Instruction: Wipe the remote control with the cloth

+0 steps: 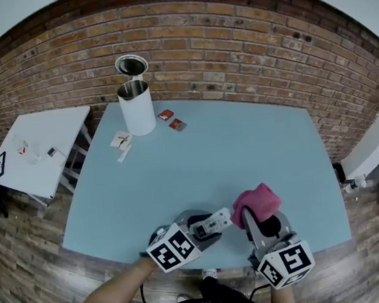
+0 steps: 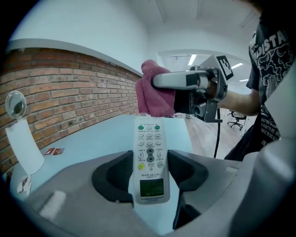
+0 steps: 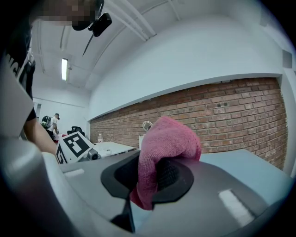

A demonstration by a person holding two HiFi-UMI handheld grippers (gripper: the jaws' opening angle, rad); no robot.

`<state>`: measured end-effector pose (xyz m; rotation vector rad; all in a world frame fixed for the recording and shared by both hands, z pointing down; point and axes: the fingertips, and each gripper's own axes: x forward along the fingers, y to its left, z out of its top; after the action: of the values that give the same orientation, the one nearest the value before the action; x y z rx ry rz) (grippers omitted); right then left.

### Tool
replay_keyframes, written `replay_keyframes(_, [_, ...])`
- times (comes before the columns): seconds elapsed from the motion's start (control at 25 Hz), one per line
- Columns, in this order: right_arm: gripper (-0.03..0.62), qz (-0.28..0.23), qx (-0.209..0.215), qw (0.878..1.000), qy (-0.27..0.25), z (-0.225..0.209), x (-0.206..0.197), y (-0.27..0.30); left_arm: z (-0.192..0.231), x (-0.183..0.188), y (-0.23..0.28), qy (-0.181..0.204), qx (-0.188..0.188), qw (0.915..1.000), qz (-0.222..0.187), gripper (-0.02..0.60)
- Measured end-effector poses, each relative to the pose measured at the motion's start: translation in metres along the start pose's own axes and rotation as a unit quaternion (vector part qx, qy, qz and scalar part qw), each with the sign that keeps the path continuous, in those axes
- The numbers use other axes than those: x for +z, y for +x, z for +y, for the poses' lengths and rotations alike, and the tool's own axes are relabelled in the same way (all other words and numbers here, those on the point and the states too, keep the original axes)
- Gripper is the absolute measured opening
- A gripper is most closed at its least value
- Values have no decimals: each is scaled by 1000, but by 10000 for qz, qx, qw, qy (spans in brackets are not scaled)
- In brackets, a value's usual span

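A white remote control (image 2: pixel 150 159) with a small green screen lies lengthwise between the jaws of my left gripper (image 2: pixel 149 173), which is shut on it. In the head view the remote control (image 1: pixel 211 223) is held above the near table edge, its far end pointing right toward a pink cloth (image 1: pixel 255 203). My right gripper (image 1: pixel 257 220) is shut on that cloth, which bunches up over the jaws. In the right gripper view the cloth (image 3: pixel 164 152) drapes between the dark pads. From the left gripper view the cloth (image 2: pixel 152 95) hangs just beyond the remote's far end.
The light blue table (image 1: pixel 243 141) carries a white cylindrical bin (image 1: pixel 136 106) with an open lid at the far left, two small red packets (image 1: pixel 172 120) and some paper slips (image 1: pixel 121 143). A white side table (image 1: pixel 38 149) stands to the left. A brick wall runs behind.
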<state>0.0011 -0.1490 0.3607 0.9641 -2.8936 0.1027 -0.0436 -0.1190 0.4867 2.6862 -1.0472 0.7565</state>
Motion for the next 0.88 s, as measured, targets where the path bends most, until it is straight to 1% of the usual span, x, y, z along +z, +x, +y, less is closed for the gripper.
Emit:
replay_keyframes(0.28, [64, -66, -28, 9999, 79, -7, 4, -2, -15, 5, 4, 558, -52, 9984, 13, 241])
replay_keyframes(0.4, [64, -100, -7, 9999, 107, -8, 6, -1, -22, 6, 4, 802, -101, 9967, 41, 242])
replay_keyframes(0.6, [63, -100, 59, 9999, 8, -9, 12, 0, -34, 13, 2, 1169, -171, 9930, 11, 242])
replay_keyframes(0.88, [64, -61, 326, 9994, -13, -3, 13, 6, -47, 20, -2, 1539, -283, 9876, -74, 242])
